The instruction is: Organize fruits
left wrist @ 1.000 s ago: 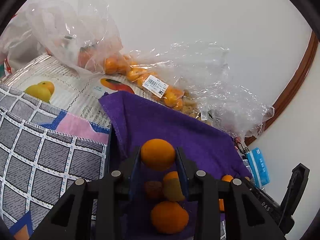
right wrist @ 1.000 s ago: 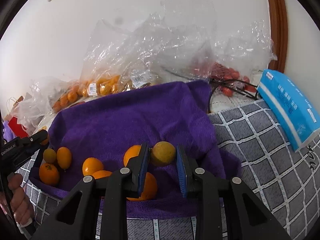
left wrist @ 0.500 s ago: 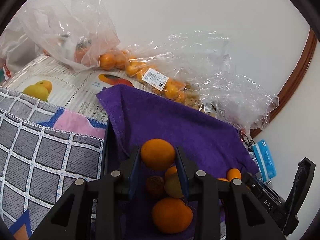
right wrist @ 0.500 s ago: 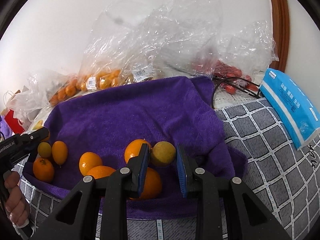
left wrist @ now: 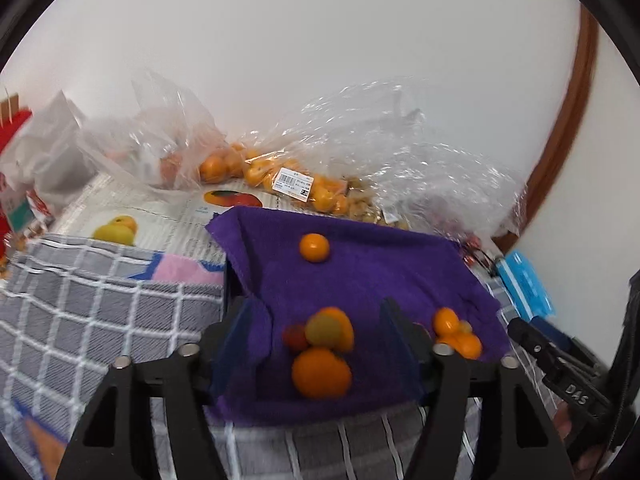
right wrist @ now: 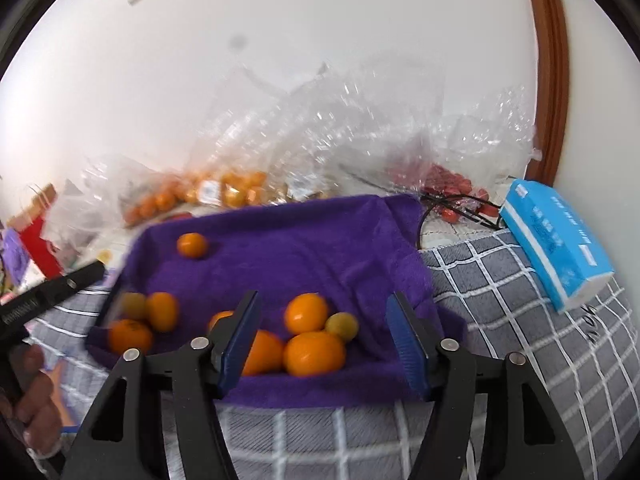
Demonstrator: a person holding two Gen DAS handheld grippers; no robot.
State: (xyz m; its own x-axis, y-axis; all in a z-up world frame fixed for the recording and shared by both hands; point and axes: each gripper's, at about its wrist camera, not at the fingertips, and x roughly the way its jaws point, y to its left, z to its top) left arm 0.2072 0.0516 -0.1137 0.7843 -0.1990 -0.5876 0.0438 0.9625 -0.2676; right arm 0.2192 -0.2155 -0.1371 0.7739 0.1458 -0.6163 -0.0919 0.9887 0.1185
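Oranges [right wrist: 314, 353] | on purple towel [right wrist: 320, 240] | between spread right jaws, untouched

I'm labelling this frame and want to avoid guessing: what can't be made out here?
- Left wrist view: the piled fruit between the open left gripper is motion-blurred; the small dark red piece cannot be identified.
- Right wrist view: an orange fruit is partly hidden behind the open right gripper.
- Both views: the contents of the crinkled clear plastic bags are obscured by glare, and the white label's print is too small.
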